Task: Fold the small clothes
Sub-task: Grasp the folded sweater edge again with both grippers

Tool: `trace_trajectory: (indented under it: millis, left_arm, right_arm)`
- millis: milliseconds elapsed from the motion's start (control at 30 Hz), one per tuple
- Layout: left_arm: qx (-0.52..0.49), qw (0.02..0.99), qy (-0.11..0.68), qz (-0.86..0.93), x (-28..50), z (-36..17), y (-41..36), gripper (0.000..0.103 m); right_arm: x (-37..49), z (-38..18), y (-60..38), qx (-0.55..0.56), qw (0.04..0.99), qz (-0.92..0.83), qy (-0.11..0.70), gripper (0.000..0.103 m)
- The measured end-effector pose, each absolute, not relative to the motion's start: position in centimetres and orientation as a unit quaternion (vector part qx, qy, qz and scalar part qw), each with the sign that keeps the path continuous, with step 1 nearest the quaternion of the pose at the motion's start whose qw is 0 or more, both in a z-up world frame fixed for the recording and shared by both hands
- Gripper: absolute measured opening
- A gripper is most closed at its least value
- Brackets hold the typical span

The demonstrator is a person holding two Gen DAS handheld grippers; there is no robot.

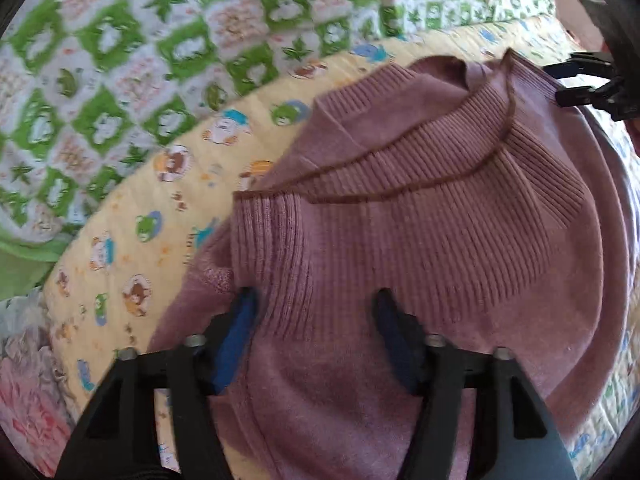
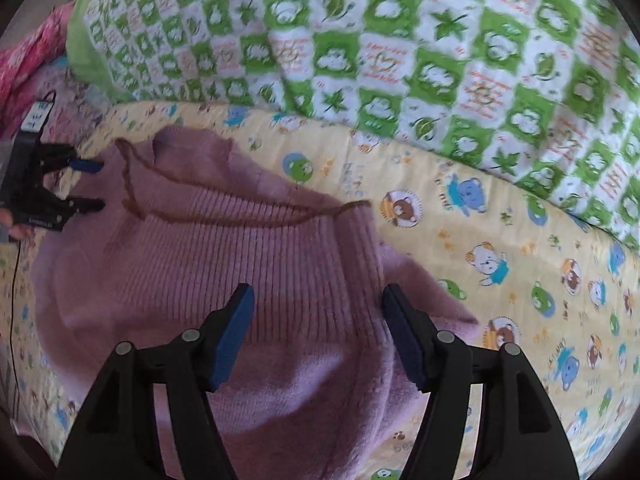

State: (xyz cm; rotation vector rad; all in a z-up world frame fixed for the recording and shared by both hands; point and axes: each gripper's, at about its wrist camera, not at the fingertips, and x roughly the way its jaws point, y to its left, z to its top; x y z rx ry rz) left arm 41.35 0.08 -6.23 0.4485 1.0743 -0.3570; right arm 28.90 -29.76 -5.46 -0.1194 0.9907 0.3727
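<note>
A mauve ribbed knit sweater (image 1: 400,220) (image 2: 220,248) lies partly folded on a yellow blanket, its brown-trimmed hem and neckline on top. In the left wrist view my left gripper (image 1: 314,304) points down at the sweater's near part. Its blue-padded fingers stand apart over flat fabric, with nothing pinched. The right gripper (image 1: 556,82) shows at the sweater's far right edge, fingers apart. In the right wrist view my right gripper (image 2: 319,294) hovers open over the ribbed band. My left gripper (image 2: 94,185) is at the sweater's left edge, also open.
The yellow blanket (image 1: 132,248) (image 2: 480,240) printed with cartoon bears covers the bed. A green-and-white checked quilt (image 1: 140,60) (image 2: 440,60) lies bunched behind it. Pink floral fabric (image 1: 28,400) (image 2: 28,52) sits at the side. A thin black cable (image 2: 16,280) hangs at the left.
</note>
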Motion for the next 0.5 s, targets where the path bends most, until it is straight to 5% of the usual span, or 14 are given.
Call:
trace_trajectory:
  millis: [33,67,167,500]
  left_arm:
    - [0.213,0.821,0.503,-0.167,41.3,-6.3,0.0,0.021]
    - [0.215,0.822,0.501,-0.162,41.3,-6.3,0.0,0.01]
    - [0.19,0.837,0.492,-0.144,41.3,-5.8,0.6,0.006]
    - [0.072,0.875,0.474,-0.066,42.9,-2.9,6.6,0.004]
  right_arm:
    - [28.9,-5.8,-29.5,-0.068,0.857,0.181,0.477,0.04]
    - [28.9,-6.1,-29.2,-0.087,0.855,0.174,0.48,0.02]
    - [28.7,-6.1,-29.5,-0.083,0.859,0.159,0.479,0.005]
    - [29.2,-3.2,-37.5,0.096,0.896,0.068,0.429,0.003]
